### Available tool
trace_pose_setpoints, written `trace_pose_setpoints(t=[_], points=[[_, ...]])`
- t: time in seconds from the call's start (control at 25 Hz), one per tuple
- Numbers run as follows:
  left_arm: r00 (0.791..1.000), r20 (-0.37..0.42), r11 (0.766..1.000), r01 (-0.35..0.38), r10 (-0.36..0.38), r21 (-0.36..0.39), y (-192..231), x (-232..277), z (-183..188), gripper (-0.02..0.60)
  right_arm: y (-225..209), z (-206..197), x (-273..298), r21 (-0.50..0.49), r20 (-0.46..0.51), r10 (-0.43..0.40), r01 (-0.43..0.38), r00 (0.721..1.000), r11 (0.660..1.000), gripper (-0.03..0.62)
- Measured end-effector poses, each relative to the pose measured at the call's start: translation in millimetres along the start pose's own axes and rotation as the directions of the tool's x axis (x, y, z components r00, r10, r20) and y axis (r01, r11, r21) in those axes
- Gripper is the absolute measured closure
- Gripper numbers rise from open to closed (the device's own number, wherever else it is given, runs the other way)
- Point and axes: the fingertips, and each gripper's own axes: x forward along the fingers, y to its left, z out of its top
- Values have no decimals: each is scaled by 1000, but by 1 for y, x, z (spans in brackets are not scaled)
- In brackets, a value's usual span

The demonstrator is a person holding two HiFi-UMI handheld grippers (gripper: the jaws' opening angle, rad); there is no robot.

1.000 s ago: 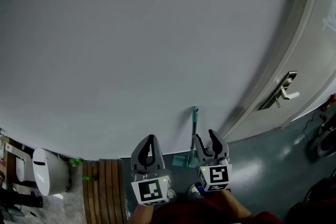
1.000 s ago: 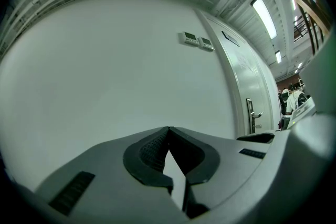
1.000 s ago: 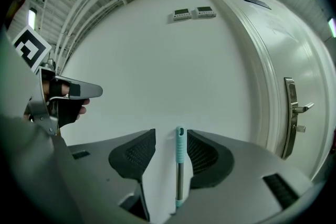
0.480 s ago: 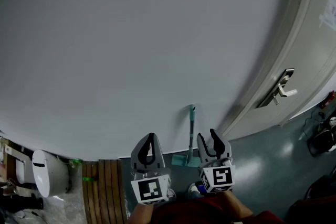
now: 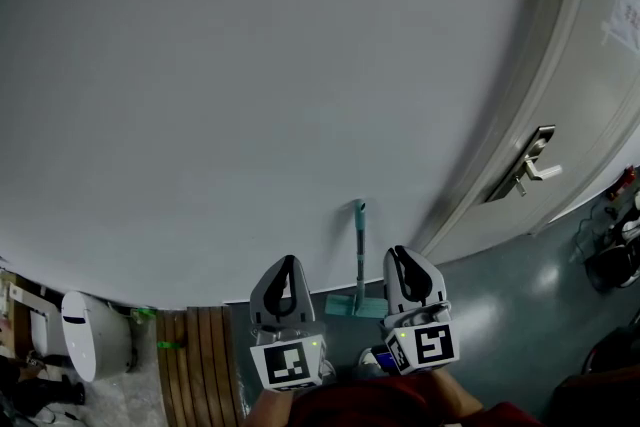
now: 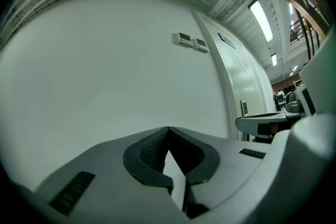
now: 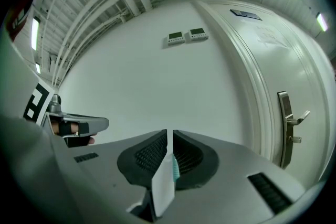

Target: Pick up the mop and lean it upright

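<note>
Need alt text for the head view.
A teal mop leans upright against the white wall, free of both grippers. The left gripper is shut; the right gripper's jaws have just been closing with nothing between them. A door stands at right.

Grey-blue floor (image 5: 500, 305) carries the mop (image 5: 358, 265) at the wall base, with a wooden slatted mat (image 5: 200, 355) and a white rounded object (image 5: 95, 335) to the left.
</note>
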Motion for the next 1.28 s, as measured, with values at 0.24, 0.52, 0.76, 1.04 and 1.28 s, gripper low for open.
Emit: trace_pose_setpoints(t=[0.24,0.52,0.76,1.04,1.28], points=[[1000,6,1000,16,-16,2,-7,2,0,568,3,9,0,-33,-8,9,-10,1000,999,569],[1000,7,1000,26,-26,4,-10,4,0,568,1,11,2,-42,-13,-1,1,1000,999,573],[1000,13,1000,28,-28,3,-11,4,1,568,1,12,3,-41,-9,-4,3,1000,999,574],[999,14,999,33,-33,2,-12,2,3,568,0,16,2,-43,-4,-8,8,1000,999,576],[999,16,999,41,-41,5,-15,3,2,568,-3,10,3,-59,-20,-21,20,1000,998,576]])
